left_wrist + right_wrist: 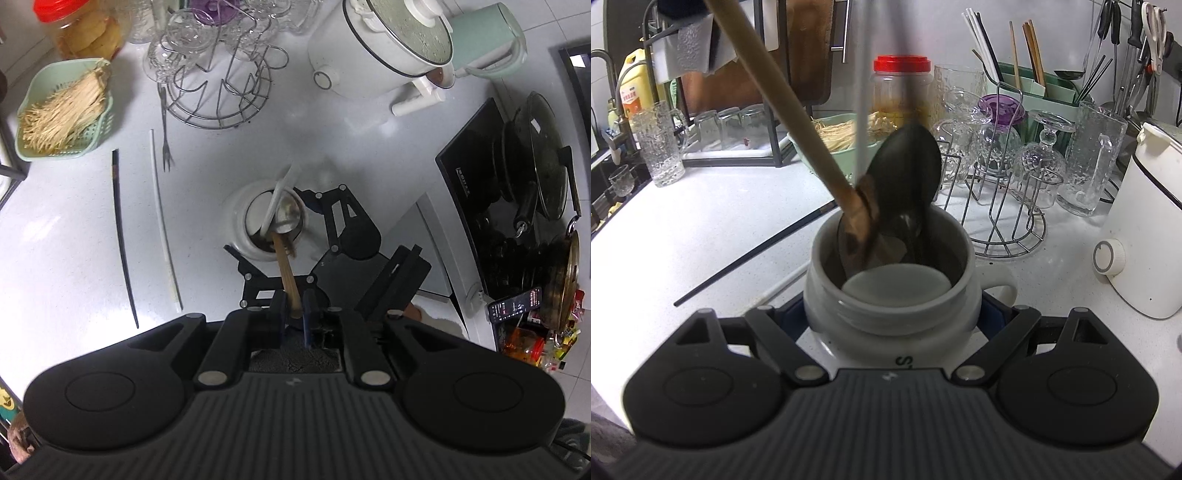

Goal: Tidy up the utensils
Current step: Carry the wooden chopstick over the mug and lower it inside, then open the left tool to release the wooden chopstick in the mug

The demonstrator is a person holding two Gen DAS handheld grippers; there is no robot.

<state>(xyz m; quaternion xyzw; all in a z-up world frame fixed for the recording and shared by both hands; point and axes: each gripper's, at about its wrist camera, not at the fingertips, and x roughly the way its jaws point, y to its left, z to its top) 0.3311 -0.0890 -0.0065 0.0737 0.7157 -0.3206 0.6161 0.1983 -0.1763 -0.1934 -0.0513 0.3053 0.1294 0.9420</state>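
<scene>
Here the step in hand looks like dropping a wooden spoon [286, 264] into the white mug [892, 291] that serves as the holder. The left gripper [293, 314] points steeply down over the mug, its fingers clenched on the top of the spoon's handle, and the spoon's bowl end is already inside the mug's mouth, leaning against the rim on the far side in the right wrist view. The right gripper [892, 317] has its fingers closed around the mug's body, one on each side, steadying it on the desk [66, 240].

Already in the mug stand a dark metal spoon [905, 173] and a white utensil [280, 195] with a long handle. Still lying on the desk, well apart from the mug, are a black chopstick [123, 236], a white chopstick [162, 218] just beside it, and a small fork [164, 129] near the wire glass rack [221, 88].

By my judgement the task is partly done. The next move calls for letting the wooden spoon go so it settles into the mug, while the right fingers keep the mug from tipping. Then the left gripper can fetch the chopsticks or fork; these lie flat and thin on the desk, so picking them up will need a low, careful pinch.
</scene>
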